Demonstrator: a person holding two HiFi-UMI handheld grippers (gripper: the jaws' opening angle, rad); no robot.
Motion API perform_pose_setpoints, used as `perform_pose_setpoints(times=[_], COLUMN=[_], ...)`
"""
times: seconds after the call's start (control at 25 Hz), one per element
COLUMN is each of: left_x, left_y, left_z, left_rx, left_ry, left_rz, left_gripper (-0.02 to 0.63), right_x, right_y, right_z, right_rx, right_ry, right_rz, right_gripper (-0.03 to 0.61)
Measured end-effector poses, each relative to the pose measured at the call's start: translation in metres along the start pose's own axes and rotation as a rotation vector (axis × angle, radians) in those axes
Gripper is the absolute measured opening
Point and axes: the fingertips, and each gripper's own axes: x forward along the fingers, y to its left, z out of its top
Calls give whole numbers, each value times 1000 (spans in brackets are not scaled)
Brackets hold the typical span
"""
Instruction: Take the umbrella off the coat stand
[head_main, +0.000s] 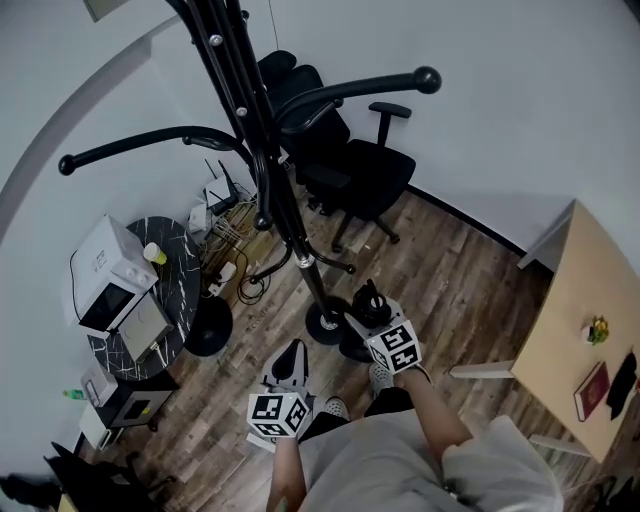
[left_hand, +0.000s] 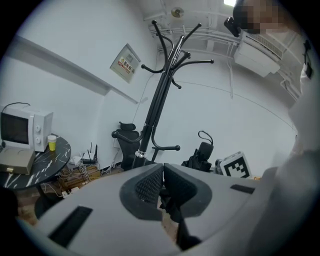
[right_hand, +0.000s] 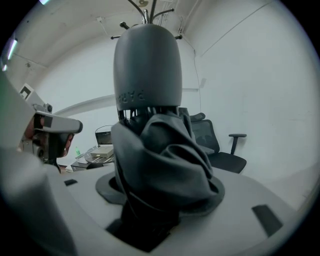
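Head view: wood-plank floor (head_main: 450, 280), white walls. The black coat stand (head_main: 262, 170) rises mid-frame, its base on the floor just ahead of the person's feet. An office chair (head_main: 355, 165) sits behind it against the wall. At left is a round black marble table (head_main: 175, 300) with a microwave (head_main: 105, 275) and a yellow cup (head_main: 155, 253); cables and a router (head_main: 222, 195) lie on the floor beside it. A wooden desk (head_main: 575, 320) is at right with a red book (head_main: 592, 390). The right gripper (head_main: 372, 312) is clamped on the folded umbrella (head_main: 371, 293), low near the stand's base and clear of the hooks. The left gripper (head_main: 292, 352) is beside it, nearer the person.

Left gripper view: jaws together, nothing between them. The stand runs full height towards the ceiling and no hook carries anything. The umbrella (left_hand: 202, 155) is right of the pole, with the table (left_hand: 45, 165) at left. A notice (left_hand: 126, 63) hangs on the wall.

Right gripper view: jaws are on the umbrella (right_hand: 160, 150), dark fabric bunched and the grey handle end pointing up. The chair (right_hand: 222, 150) stands behind at the wall.
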Motion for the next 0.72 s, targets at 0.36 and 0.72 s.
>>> perform_pose_setpoints(times=[0.36,0.72], left_x=[-24,-49], left_y=[2,-1], left_z=[-12,-23], left_rx=[51,94], left_ry=[48,62], left_rz=[-77,-153], left_gripper=[21,20], right_x=[-33,-62], right_y=[42,95], right_z=[18,6], right_rx=[62,117], right_ry=[-68,-90], right_rz=[-29,-94], right_gripper=[261,261])
